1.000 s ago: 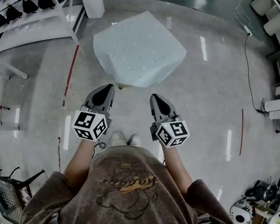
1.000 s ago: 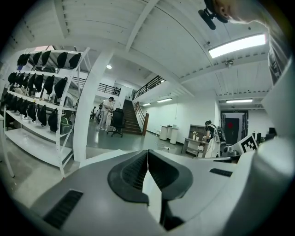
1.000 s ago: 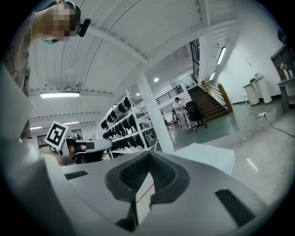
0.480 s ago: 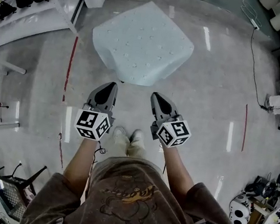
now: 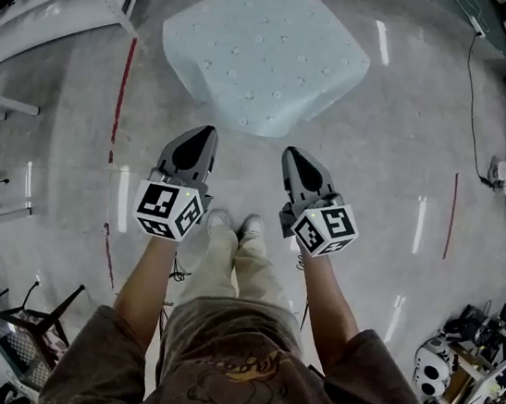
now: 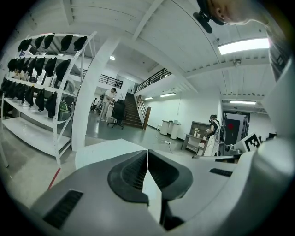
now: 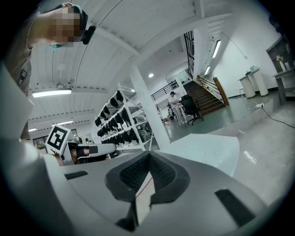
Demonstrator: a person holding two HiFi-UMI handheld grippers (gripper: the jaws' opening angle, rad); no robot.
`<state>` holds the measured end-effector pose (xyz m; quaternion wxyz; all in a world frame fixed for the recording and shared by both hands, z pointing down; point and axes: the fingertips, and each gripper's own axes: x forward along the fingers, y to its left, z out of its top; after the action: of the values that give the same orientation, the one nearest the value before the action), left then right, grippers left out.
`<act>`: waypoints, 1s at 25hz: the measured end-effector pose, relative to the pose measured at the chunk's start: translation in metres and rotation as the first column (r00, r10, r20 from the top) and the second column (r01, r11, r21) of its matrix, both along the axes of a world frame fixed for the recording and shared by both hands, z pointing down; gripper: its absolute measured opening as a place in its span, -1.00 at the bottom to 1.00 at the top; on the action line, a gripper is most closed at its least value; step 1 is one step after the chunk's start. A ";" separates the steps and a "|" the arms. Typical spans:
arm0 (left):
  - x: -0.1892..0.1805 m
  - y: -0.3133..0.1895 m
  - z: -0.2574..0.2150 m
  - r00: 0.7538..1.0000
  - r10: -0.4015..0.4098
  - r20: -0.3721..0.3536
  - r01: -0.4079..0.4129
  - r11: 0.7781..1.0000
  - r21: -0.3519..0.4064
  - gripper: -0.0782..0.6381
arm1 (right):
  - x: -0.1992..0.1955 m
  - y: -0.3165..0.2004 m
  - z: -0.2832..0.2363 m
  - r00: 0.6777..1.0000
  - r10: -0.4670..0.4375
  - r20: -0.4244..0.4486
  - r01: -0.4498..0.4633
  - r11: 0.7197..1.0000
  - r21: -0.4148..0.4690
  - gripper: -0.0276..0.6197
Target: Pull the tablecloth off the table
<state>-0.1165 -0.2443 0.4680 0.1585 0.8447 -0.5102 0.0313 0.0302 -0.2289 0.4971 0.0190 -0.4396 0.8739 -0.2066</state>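
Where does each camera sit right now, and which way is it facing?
Head view: on the person's head, looking steeply down at the tablecloth; forearms, legs, left gripper, right gripper show.
Left gripper view: on that gripper, facing forward over its shut jaws toward tablecloth and rack.
Right gripper view: likewise, over its own shut jaws.
Shared: all three show the tablecloth.
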 end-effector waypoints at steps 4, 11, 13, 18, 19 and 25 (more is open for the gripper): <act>0.000 0.000 0.022 0.999 0.012 -0.035 -0.013 1.000 -0.025 -0.73 | -0.002 -0.003 0.017 1.000 0.015 0.012 -0.015 1.000 -0.007 -0.90; 0.005 0.007 0.042 0.991 0.021 -0.132 -0.029 0.998 -0.057 -0.72 | -0.002 0.004 0.034 0.998 0.030 0.061 -0.028 0.999 -0.024 -0.85; 0.005 0.009 0.046 0.986 0.022 -0.163 -0.034 0.997 -0.067 -0.63 | 0.000 0.005 0.040 0.997 0.031 0.072 -0.028 0.998 -0.048 -0.68; 0.002 0.010 0.065 0.973 0.024 -0.230 -0.053 0.991 -0.121 -0.25 | 0.002 0.004 0.057 0.990 0.029 0.136 -0.013 0.993 -0.113 -0.34; 0.002 0.010 0.070 0.967 0.028 -0.252 -0.063 0.989 -0.132 -0.17 | 0.001 0.004 0.062 0.986 0.028 0.164 -0.007 0.991 -0.131 -0.19; 0.005 0.012 0.104 0.922 0.050 -0.384 -0.136 0.970 -0.200 0.08 | -0.004 0.002 0.097 0.946 0.038 0.323 0.042 0.970 -0.238 0.33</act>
<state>-0.1115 -0.2320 0.5716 0.3453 0.8353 -0.4227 -0.0664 0.0259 -0.2271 0.5938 0.1091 -0.3975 0.8277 -0.3809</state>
